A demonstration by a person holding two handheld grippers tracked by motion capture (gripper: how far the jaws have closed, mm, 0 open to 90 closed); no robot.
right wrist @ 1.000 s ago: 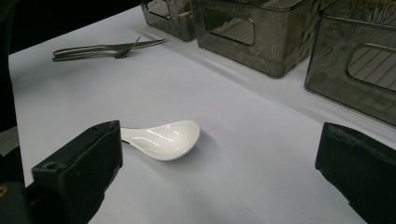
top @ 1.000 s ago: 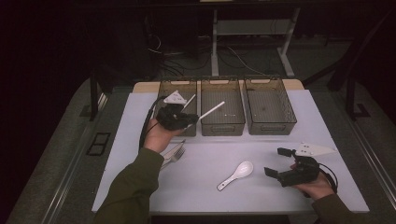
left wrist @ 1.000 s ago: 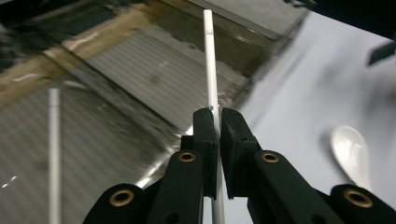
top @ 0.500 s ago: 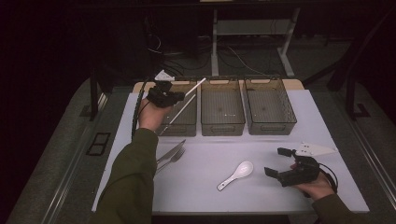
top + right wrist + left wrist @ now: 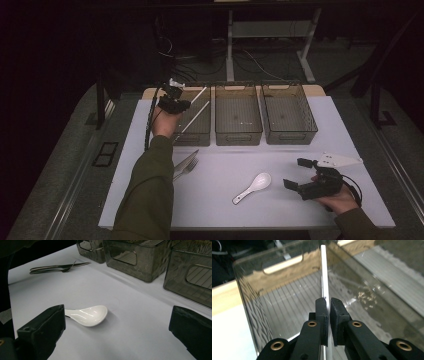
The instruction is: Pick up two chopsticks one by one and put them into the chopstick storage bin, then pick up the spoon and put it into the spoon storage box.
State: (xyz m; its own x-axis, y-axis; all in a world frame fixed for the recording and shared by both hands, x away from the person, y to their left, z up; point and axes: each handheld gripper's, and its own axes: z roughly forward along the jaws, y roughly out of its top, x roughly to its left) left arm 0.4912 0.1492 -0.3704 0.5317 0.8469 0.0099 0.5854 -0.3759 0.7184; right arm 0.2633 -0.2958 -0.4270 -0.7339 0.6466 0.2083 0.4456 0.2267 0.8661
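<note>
My left gripper [image 5: 176,101] is over the far left corner of the left clear bin [image 5: 192,141]. Its jaws are shut on a thin white chopstick [image 5: 198,94]. In the left gripper view the chopstick [image 5: 323,275] runs on from the left gripper [image 5: 329,305] into the bin [image 5: 249,302]. A second white stick [image 5: 192,119] lies slanted in that bin. A white ceramic spoon [image 5: 252,187] lies on the table near the front. My right gripper [image 5: 296,173] rests just right of it, open. In the right gripper view the spoon [image 5: 90,315] lies ahead of the right gripper [image 5: 117,315], towards its left jaw.
Two more clear bins, middle [image 5: 238,132] and right [image 5: 290,135], stand beside the left one. A fork and knife [image 5: 185,165] lie on the white table [image 5: 225,220] by the left sleeve. Beyond the table's back edge are dark floor, cables and a stand.
My left hand has carried the chopstick away from me and to the left, from the gap between the left and middle bins to the far left corner of the left bin. The right hand has stayed put.
</note>
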